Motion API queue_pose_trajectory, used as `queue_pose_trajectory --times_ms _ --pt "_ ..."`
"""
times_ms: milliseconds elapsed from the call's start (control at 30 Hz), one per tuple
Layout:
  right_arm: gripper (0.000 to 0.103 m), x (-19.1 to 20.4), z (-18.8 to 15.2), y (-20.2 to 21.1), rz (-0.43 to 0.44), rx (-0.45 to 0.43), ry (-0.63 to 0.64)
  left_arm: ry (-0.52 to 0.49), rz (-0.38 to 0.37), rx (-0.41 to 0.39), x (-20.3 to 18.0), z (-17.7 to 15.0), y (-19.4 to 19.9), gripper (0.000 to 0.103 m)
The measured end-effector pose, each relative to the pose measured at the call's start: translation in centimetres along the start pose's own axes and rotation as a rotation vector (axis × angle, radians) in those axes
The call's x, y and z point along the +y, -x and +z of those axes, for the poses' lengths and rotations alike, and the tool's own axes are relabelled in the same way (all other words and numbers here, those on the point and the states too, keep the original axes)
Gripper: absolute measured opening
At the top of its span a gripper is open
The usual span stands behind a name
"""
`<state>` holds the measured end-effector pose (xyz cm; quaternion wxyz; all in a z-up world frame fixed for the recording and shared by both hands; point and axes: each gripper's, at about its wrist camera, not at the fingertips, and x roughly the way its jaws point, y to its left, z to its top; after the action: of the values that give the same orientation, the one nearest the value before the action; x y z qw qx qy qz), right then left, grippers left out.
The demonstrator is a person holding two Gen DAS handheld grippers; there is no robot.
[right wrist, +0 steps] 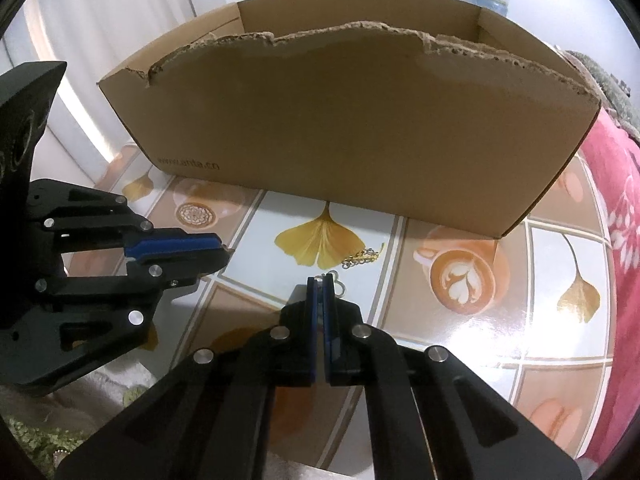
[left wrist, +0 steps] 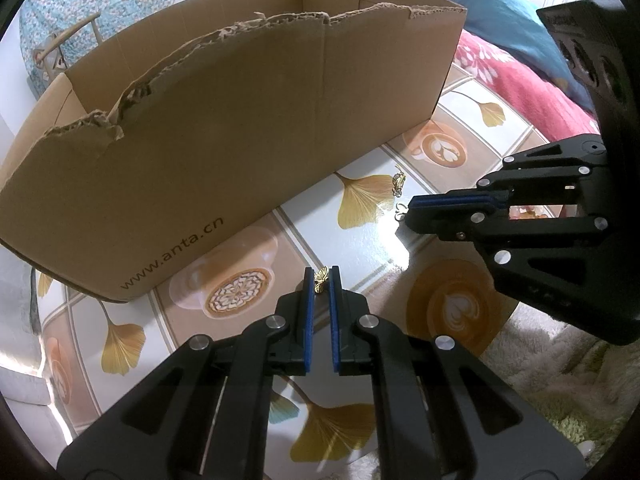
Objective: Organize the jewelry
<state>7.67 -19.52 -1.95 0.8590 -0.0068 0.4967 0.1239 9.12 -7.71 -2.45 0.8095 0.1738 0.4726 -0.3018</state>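
My left gripper (left wrist: 322,274) is shut on a small gold butterfly charm (left wrist: 321,279), held just above the table. In the right wrist view it (right wrist: 222,250) comes in from the left. My right gripper (right wrist: 320,280) is down at the table with its jaws together. A thin silver hook (right wrist: 339,286) pokes out at its tips, and a bit of it shows between the pads. The left wrist view has that gripper (left wrist: 408,210) at the right with the hook (left wrist: 401,211) at its tip. A short gold chain (right wrist: 360,258) (left wrist: 399,182) lies just beyond.
An open cardboard box (left wrist: 200,140) (right wrist: 360,120) with a torn top edge stands behind both grippers. The glossy tablecloth (right wrist: 460,340) is printed with ginkgo leaves and coffee cups. A red blanket (right wrist: 616,220) lies to the right. Fluffy fabric (left wrist: 560,380) borders the table's near edge.
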Motion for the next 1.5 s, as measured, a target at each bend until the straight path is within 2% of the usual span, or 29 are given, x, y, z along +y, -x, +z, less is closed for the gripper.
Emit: queue_pose_trajectory --times_ms 100,233,467,533,933,1300,1500 --pt "0.005 0.0 0.2 0.3 -0.002 -0.003 0.004 0.000 0.000 0.000 0.0 0.0 0.0 0.006" --pt "0.020 -0.3 0.4 0.2 -0.011 0.002 0.018 0.001 -0.001 -0.001 0.0 0.0 0.0 0.006" --pt "0.020 -0.3 0.7 -0.4 -0.014 0.024 0.057 0.001 0.000 0.000 0.0 -0.1 0.0 0.006" --pt "0.016 -0.1 0.9 -0.5 -0.015 0.029 0.065 0.003 -0.001 0.000 -0.1 0.0 0.0 0.006" --pt "0.015 -0.1 1.3 -0.4 0.004 0.020 0.045 0.001 -0.001 -0.001 0.0 -0.1 -0.1 0.006" --pt "0.015 -1.0 0.8 2.1 -0.001 -0.020 0.040 -0.015 -0.002 -0.002 -0.4 -0.6 0.4 0.006" --pt "0.015 -0.7 0.7 4.4 0.006 -0.069 0.048 -0.005 -0.016 -0.048 -0.9 -0.6 2.5 0.006"
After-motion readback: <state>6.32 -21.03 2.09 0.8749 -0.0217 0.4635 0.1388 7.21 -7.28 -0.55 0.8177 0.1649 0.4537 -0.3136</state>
